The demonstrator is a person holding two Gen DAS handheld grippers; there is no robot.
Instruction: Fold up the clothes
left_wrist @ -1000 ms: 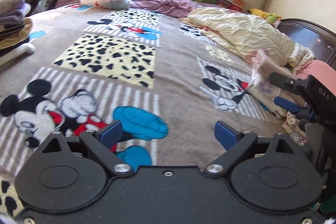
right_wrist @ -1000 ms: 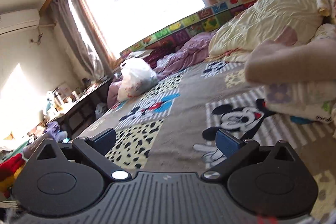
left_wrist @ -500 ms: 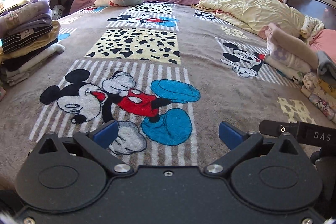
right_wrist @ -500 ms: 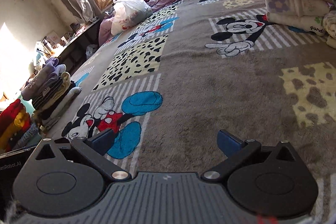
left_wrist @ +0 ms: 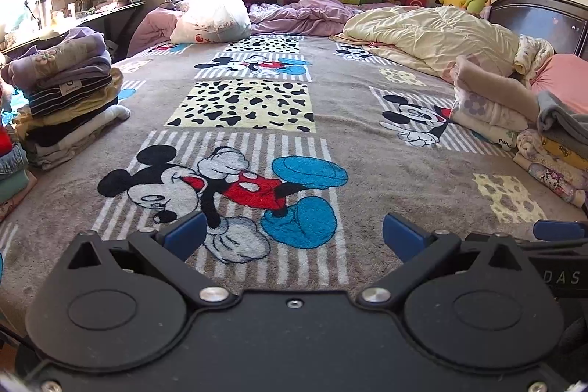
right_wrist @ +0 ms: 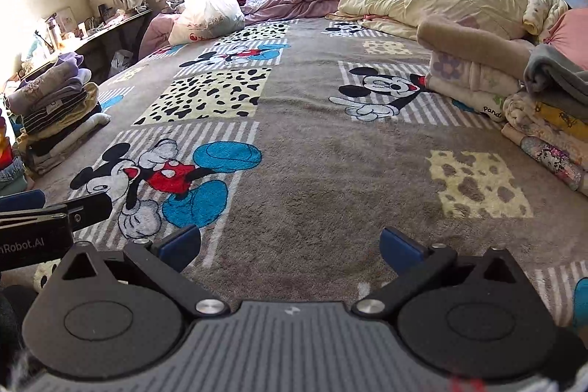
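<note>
1. Left wrist view: left tool (left_wrist: 292, 234) sits low over the near edge of the bed, blue pads spread wide apart, nothing between them. Under it lies a brown cartoon-mouse blanket (left_wrist: 367, 157) covering the bed.
2. Same view: a stack of folded clothes (left_wrist: 62, 98) stands at the left edge of the bed; top item is purple-grey, with a dark striped one below it. A second pile of folded clothes (left_wrist: 514, 120) lies along the right edge, beige and floral pieces, a grey one draped on the nearer part.
3. Same view: a cream quilt (left_wrist: 433, 35) is bunched at the far right corner, beside a dark headboard (left_wrist: 540, 17). A white plastic bag (left_wrist: 213, 19) and a purple duvet (left_wrist: 305, 13) sit at the far edge, under the window.
4. Same view: part of the right tool (left_wrist: 558, 231) shows at the lower right, just beside the left one.
5. Right wrist view: right tool (right_wrist: 290, 247) also hovers over the near edge, pads wide apart and empty. Left stack (right_wrist: 55, 109) and right pile (right_wrist: 514, 90) show at the same bed edges; no garment lies on the open middle of the blanket (right_wrist: 330, 171).
</note>
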